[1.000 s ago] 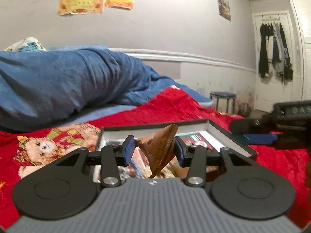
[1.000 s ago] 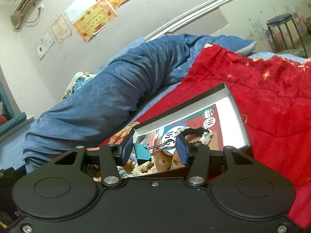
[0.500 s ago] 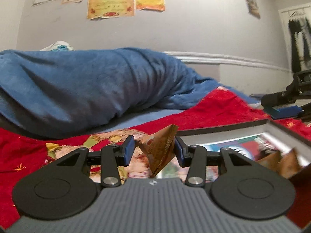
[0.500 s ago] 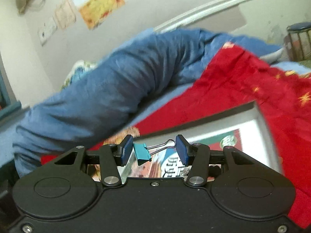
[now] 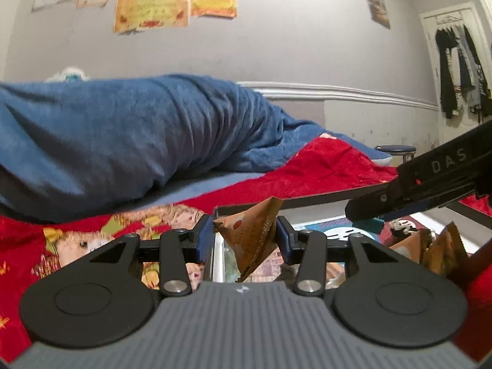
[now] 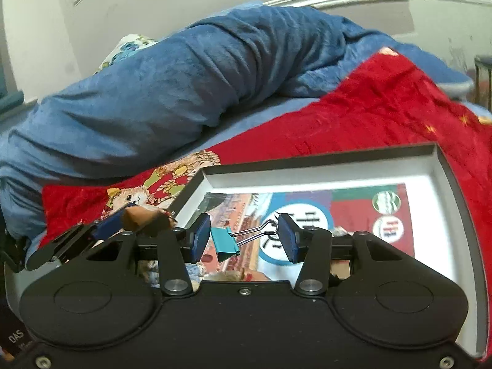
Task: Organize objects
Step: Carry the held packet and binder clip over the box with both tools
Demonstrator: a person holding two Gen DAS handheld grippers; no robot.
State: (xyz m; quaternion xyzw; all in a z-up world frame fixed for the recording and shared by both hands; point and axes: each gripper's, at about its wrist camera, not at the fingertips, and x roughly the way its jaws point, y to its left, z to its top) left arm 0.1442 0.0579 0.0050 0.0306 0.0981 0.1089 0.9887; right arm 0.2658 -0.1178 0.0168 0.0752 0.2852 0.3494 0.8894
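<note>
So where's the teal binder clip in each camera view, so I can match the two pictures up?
Left wrist view: the binder clip shows only as a small teal bit at the right, under the tip of the right claw reaching in over the box.
Right wrist view: the clip sits bottom centre, pinched in that same claw.
Shared landmark: the rolled blue blanket behind the box.

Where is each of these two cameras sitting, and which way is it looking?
Left wrist view: sits on the left gripper, looks along its fingers over the red blanket toward the wall; a brown packet is clamped.
Right wrist view: sits on the right gripper, looks down into the open box; a teal binder clip is clamped.
Shared: box, red blanket, blue duvet, and each other's gripper.
</note>
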